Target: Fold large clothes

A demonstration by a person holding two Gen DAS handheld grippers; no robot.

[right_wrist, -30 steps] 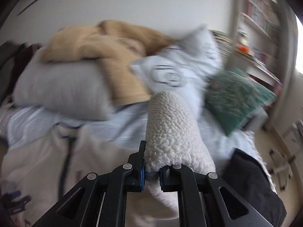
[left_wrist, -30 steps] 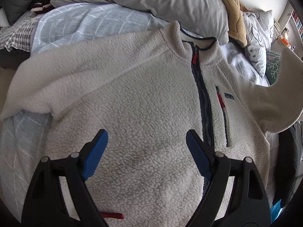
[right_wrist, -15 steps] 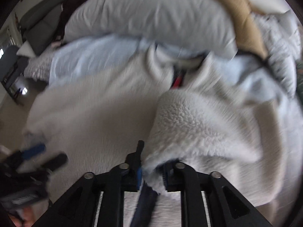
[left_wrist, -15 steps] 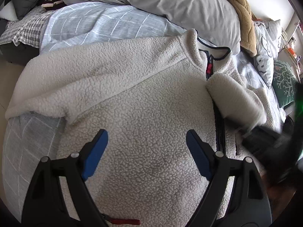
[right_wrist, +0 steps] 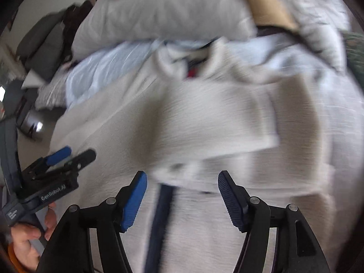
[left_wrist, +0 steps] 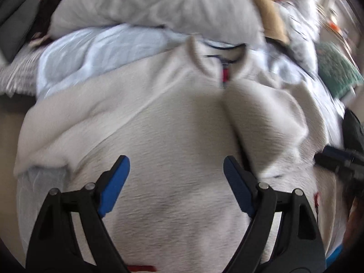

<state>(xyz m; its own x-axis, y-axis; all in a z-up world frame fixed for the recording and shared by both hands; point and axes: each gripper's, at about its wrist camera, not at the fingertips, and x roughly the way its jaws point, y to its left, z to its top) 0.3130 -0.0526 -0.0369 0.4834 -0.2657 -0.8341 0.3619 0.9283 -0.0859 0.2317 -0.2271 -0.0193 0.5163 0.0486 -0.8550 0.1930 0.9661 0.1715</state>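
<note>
Across the bed (left_wrist: 75, 52), spread flat and front up: cream fleece jacket (left_wrist: 173, 141), collar toward the pillows, red zip pull (left_wrist: 225, 75) just under the collar. Folded in over the chest on the jacket's right side, one sleeve (right_wrist: 218, 122), its cuff end lying near the dark zipper (right_wrist: 162, 207). Other sleeve stretched out toward the bed's left edge. Hovering low over the lower front, left gripper (left_wrist: 176, 182), blue pads (left_wrist: 113, 184) spread wide, nothing between them, only fleece below. Over the zipper line, right gripper (right_wrist: 182, 193), jaws opening, pads clear of the cloth, sleeve edge just beyond the tips and not pinched. Both views smeared with motion blur, so fine detail lost. Seen from the right wrist at lower left, a hand (right_wrist: 25, 238) wrapped round the left gripper's handle. Behind the jacket, big grey pillow (left_wrist: 157, 6) crowding the collar, tan blanket (left_wrist: 266, 6) draped over its far end, pale patterned pillow (left_wrist: 300, 29) beside that, green cushion (left_wrist: 339, 72) off at the right edge. Dark clothing (right_wrist: 45, 36) heaped past the bed's far left corner. Black garment (left_wrist: 352, 129) at the right rim, touching or not, cannot tell.
</note>
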